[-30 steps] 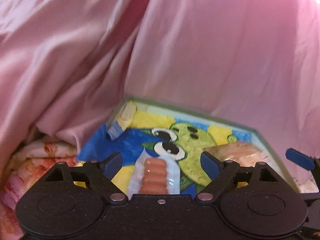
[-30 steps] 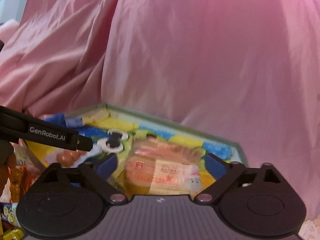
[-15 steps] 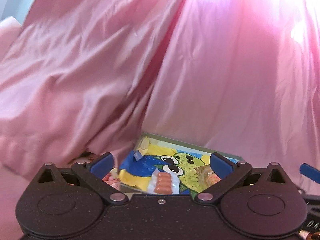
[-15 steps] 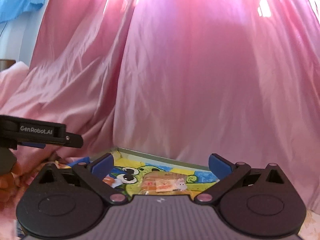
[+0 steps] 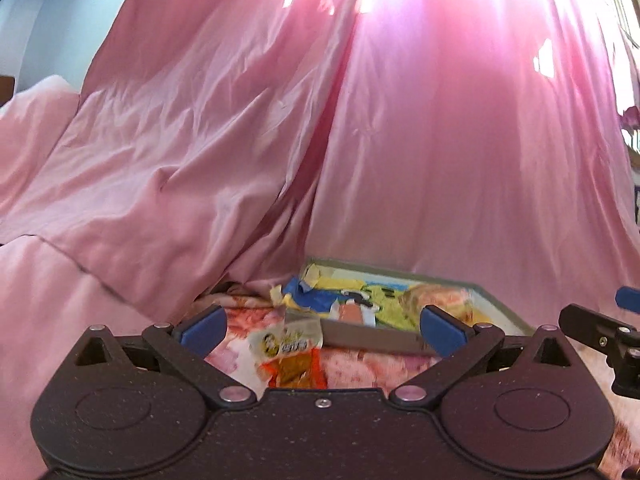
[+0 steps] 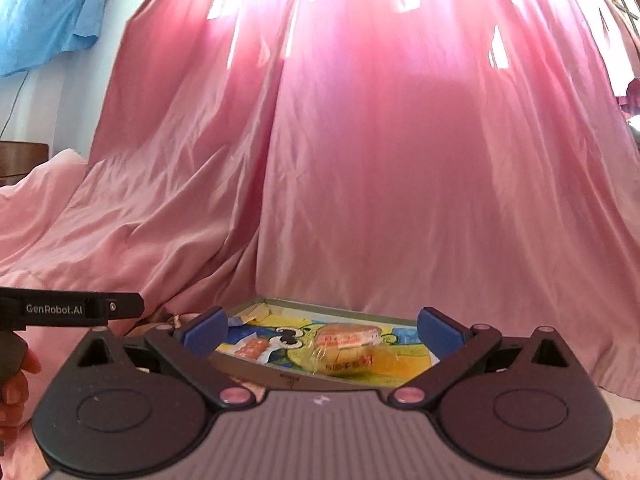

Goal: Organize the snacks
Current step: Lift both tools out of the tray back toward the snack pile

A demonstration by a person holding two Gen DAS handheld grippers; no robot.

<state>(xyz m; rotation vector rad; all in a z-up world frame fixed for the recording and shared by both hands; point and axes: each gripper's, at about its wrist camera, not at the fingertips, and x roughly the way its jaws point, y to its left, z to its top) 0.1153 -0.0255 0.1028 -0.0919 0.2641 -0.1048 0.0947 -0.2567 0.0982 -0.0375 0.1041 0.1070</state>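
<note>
A shallow box with a cartoon print lies on the flowered bedding. In it are a wrapped sausage pack and a wrapped bread bun. An orange and white snack packet lies on the bedding before the box. My left gripper is open and empty, held back from the packet. My right gripper is open and empty, back from the box and in line with the bun. Part of the right gripper shows at the left view's right edge.
A pink curtain hangs right behind the box. Pink bedding rises at the left. A blue cloth hangs on the wall at upper left. The left gripper's body and a hand show at the right view's left edge.
Both grippers have drawn back and up from the box, leaving the sausage pack and the bun in it. The snack packet in front of the box has come into the left view.
</note>
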